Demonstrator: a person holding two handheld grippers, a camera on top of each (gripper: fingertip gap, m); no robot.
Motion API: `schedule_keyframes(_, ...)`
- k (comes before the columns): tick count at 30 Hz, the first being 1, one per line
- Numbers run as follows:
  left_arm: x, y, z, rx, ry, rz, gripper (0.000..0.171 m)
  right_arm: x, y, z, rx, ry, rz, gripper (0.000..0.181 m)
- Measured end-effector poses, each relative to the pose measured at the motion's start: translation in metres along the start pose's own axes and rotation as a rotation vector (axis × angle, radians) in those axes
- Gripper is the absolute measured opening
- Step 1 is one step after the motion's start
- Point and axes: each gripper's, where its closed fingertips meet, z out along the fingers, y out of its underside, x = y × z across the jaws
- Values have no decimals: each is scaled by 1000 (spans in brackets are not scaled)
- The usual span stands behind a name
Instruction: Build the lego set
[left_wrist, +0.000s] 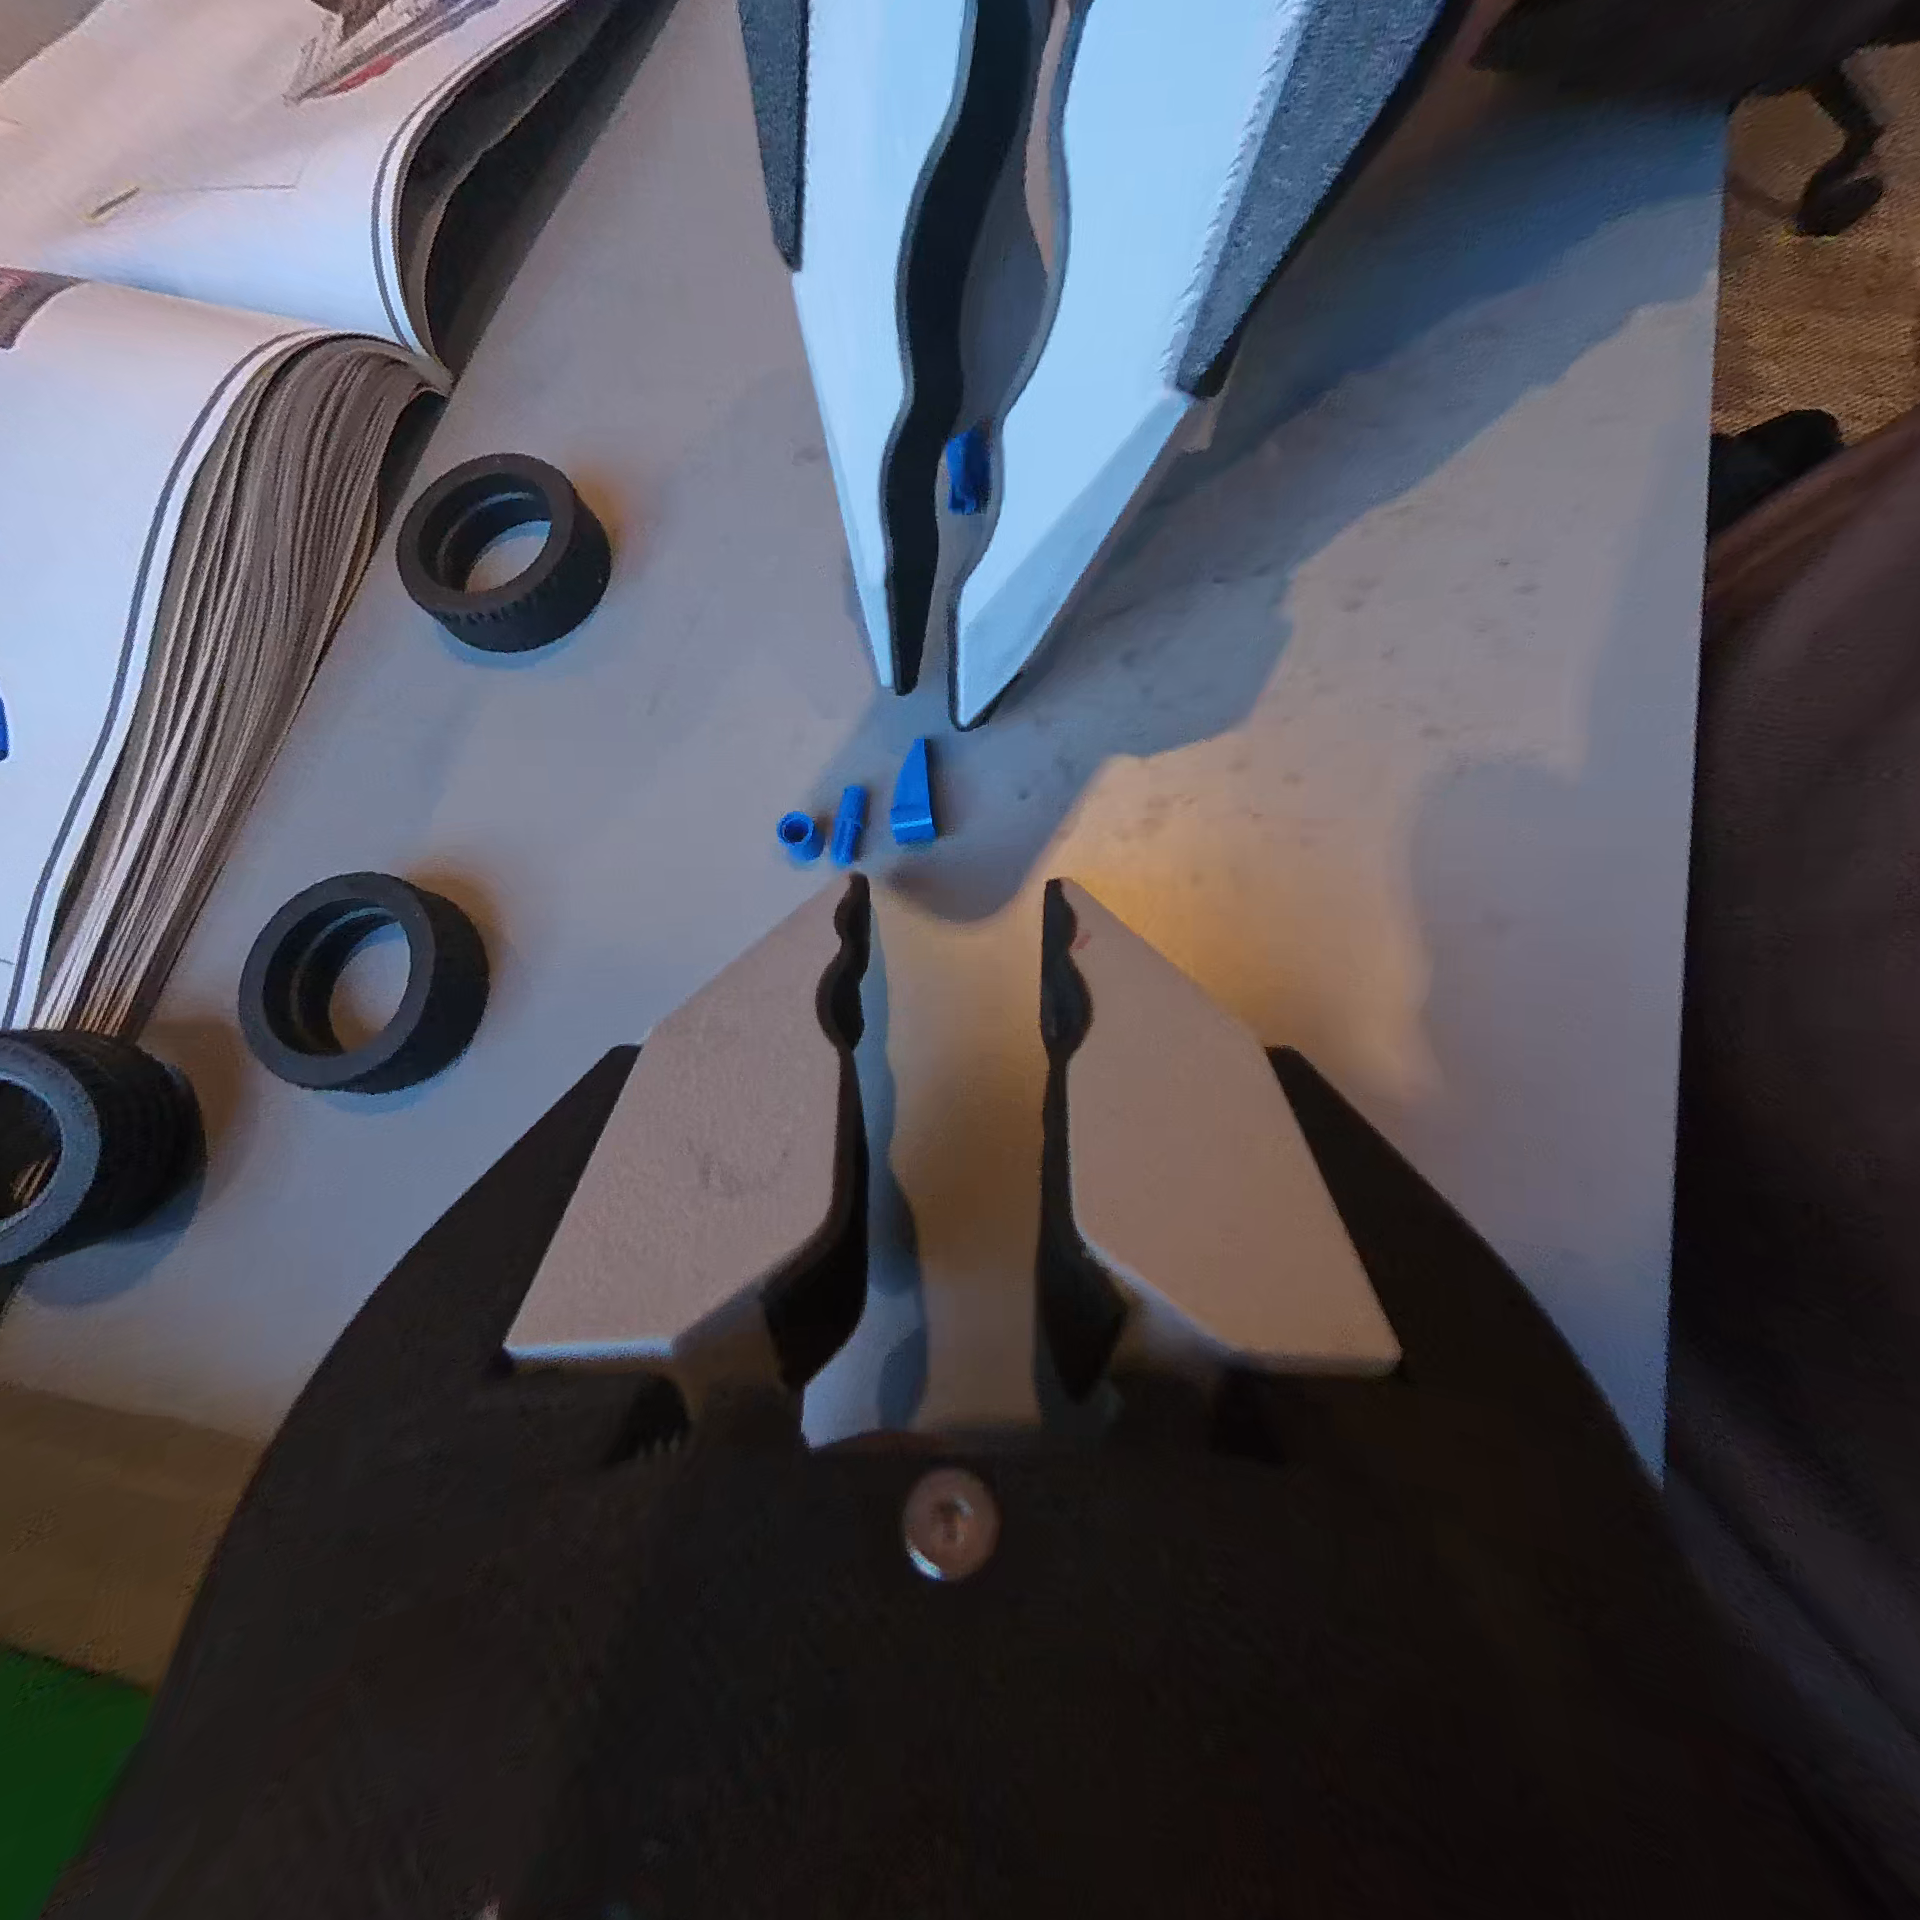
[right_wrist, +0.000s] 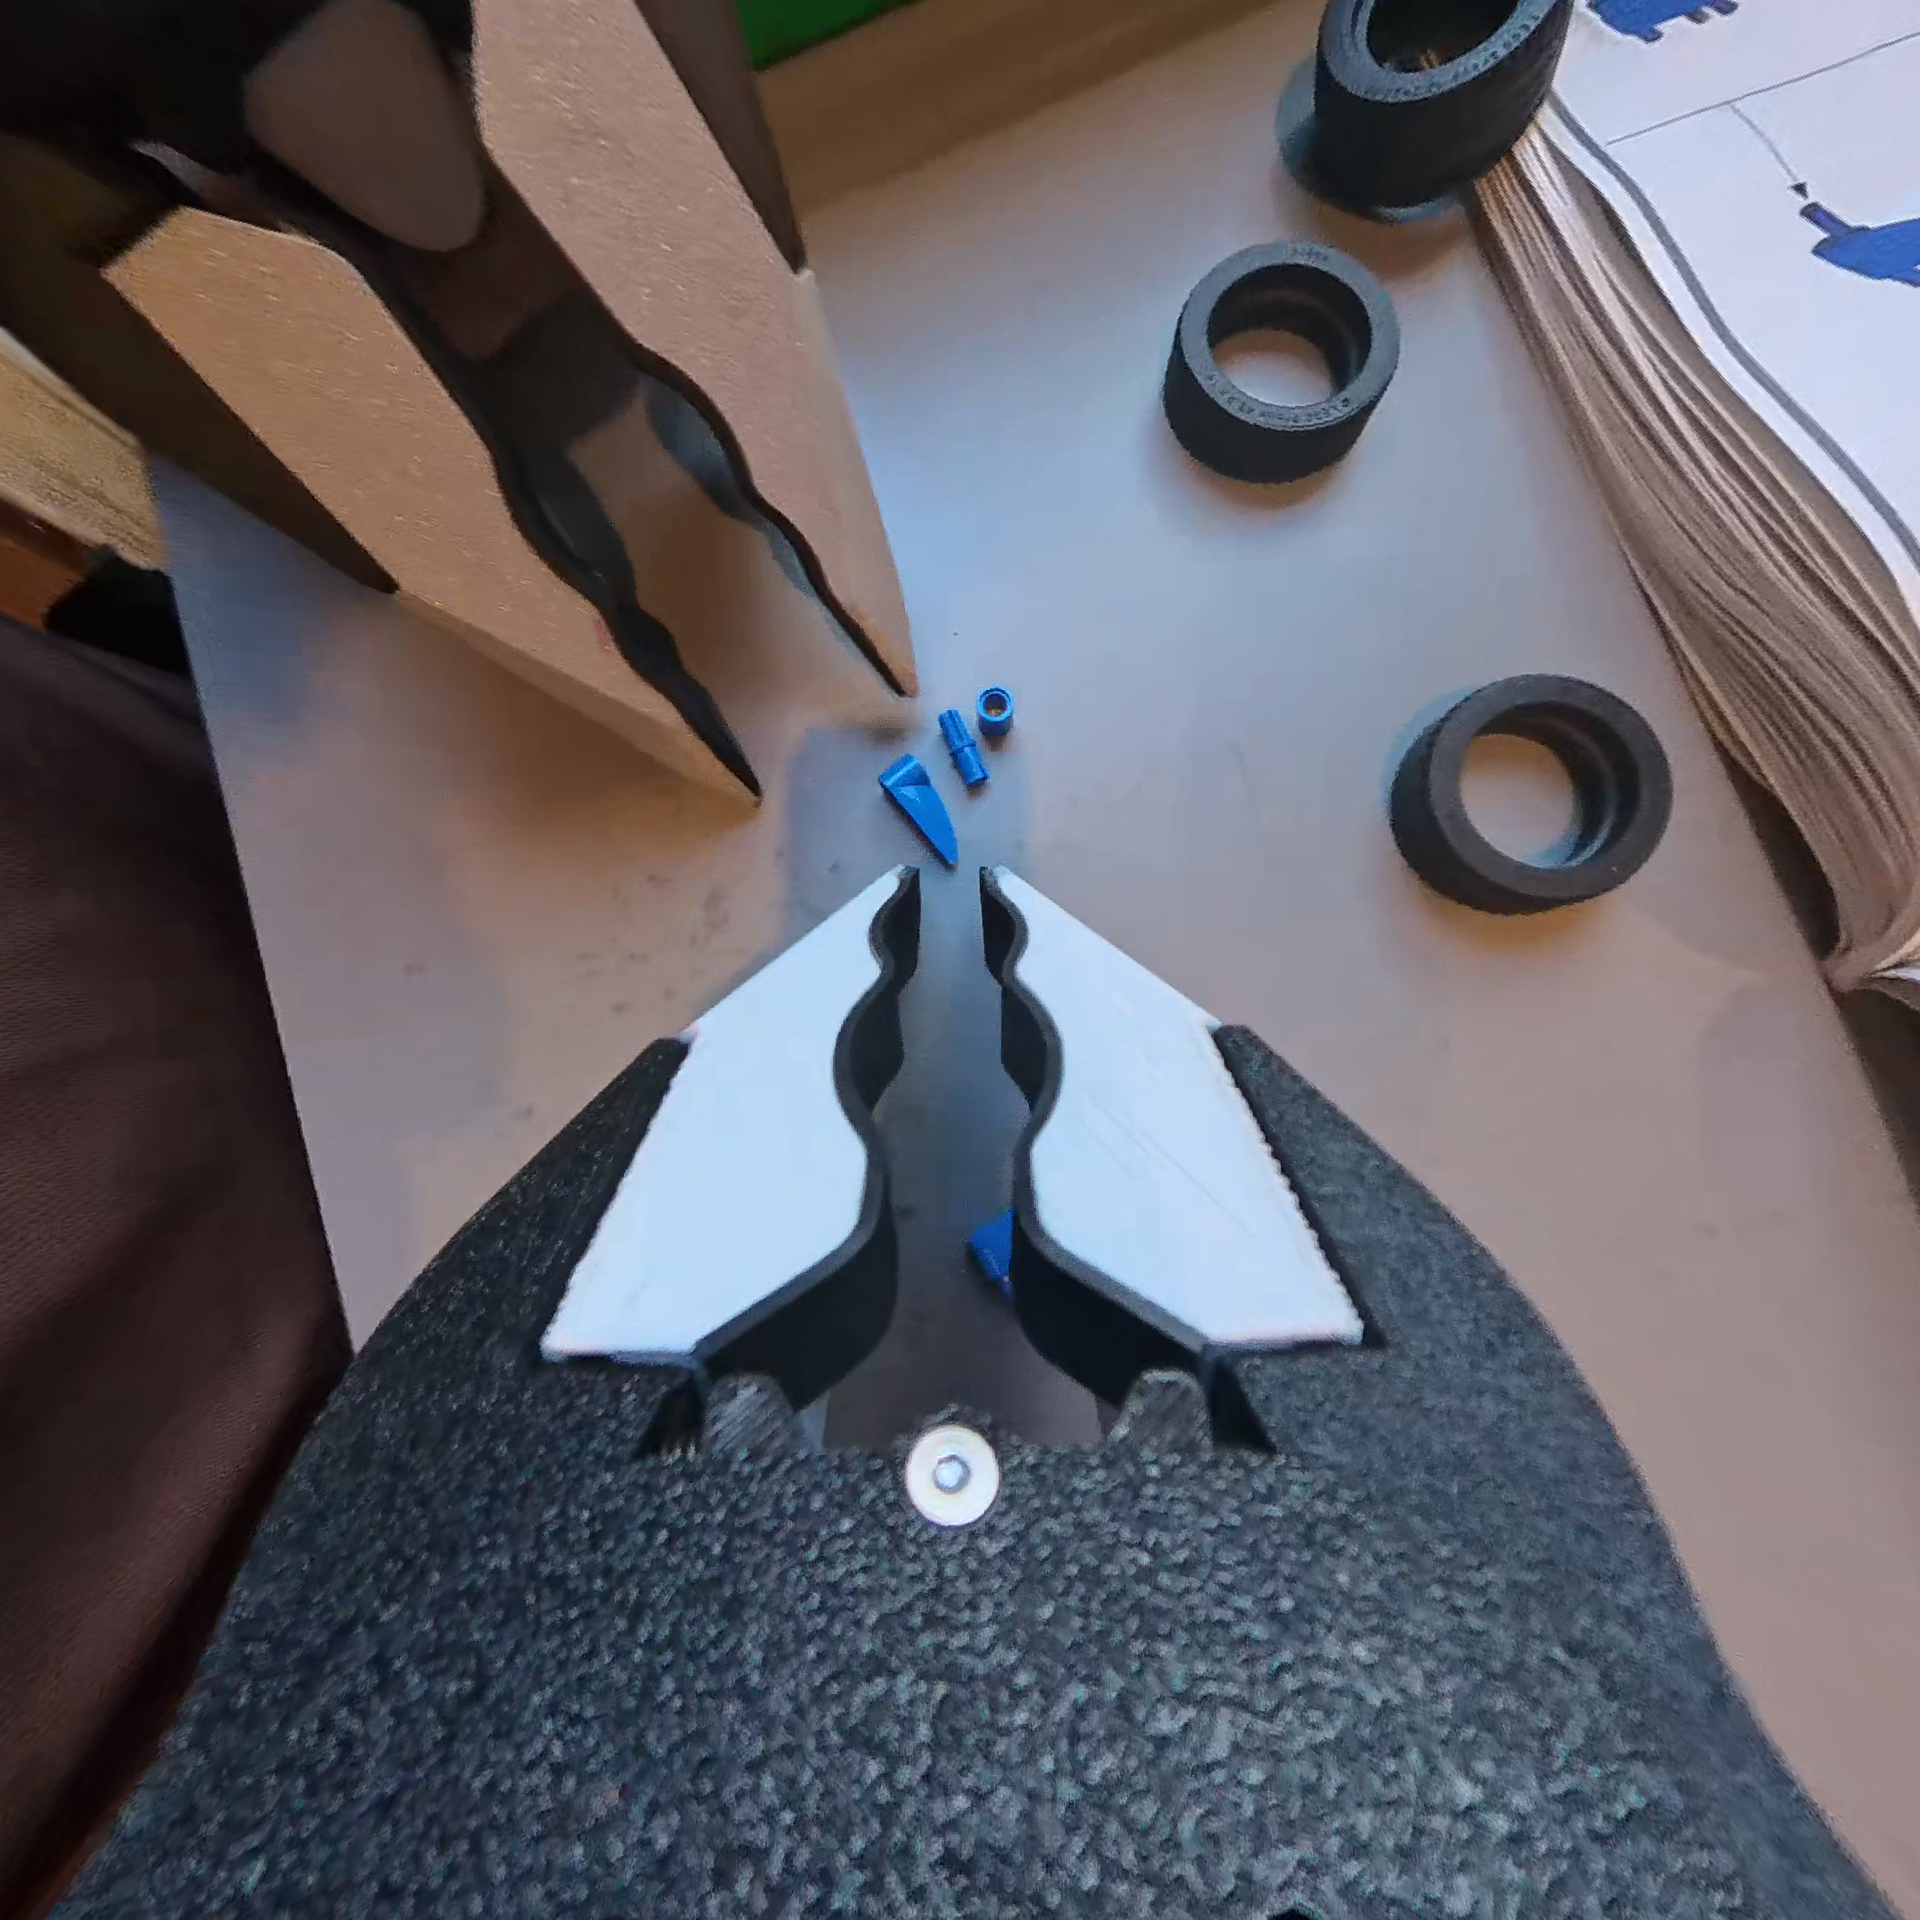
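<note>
Three small blue lego pieces lie on the grey table (left_wrist: 1351, 831): a pointed wedge (left_wrist: 914, 795), a pin (left_wrist: 847, 826) and a round bush (left_wrist: 798, 831). They also show in the right wrist view: the wedge (right_wrist: 920, 805), the pin (right_wrist: 964, 750) and the bush (right_wrist: 995, 712). My left gripper (left_wrist: 956, 888) is open and empty just short of them. My right gripper (right_wrist: 951, 873) faces it from the other side, open, its tips near the wedge's point. Another blue piece (right_wrist: 992, 1252) shows far back in the right gripper's gap, beside one pad only.
Three black tyres (left_wrist: 504, 566) (left_wrist: 358, 982) (left_wrist: 94, 1143) stand left of the pieces. An open instruction booklet (left_wrist: 156, 520) lies beyond them. The table edge runs along the right in the left wrist view, with dark cloth past it. Both grippers' tips are close together, under 4 cm apart.
</note>
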Motion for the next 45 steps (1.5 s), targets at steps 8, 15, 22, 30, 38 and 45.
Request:
schedule_keyframes(8,4,-7,9,0,54,-19,25,-7,-3,11,29,-55,4,9)
schedule_keyframes(15,6,-3,4,0,12,-28,26,-16,-5,12,46,-119,29,5)
schedule_keyframes(22,-6,7,-11,11,-113,-24,28,-26,-22,1,168,-271,185,4)
schedule_keyframes(30,-22,-8,-31,163,-239,-48,28,-26,-59,-25,399,-585,529,4)
schedule_keyframes(38,-26,-24,-41,273,-300,-34,33,-34,-73,-33,471,-798,707,4)
schedule_keyframes(45,-14,-27,-38,274,-240,-3,28,-33,-60,-19,404,-724,677,4)
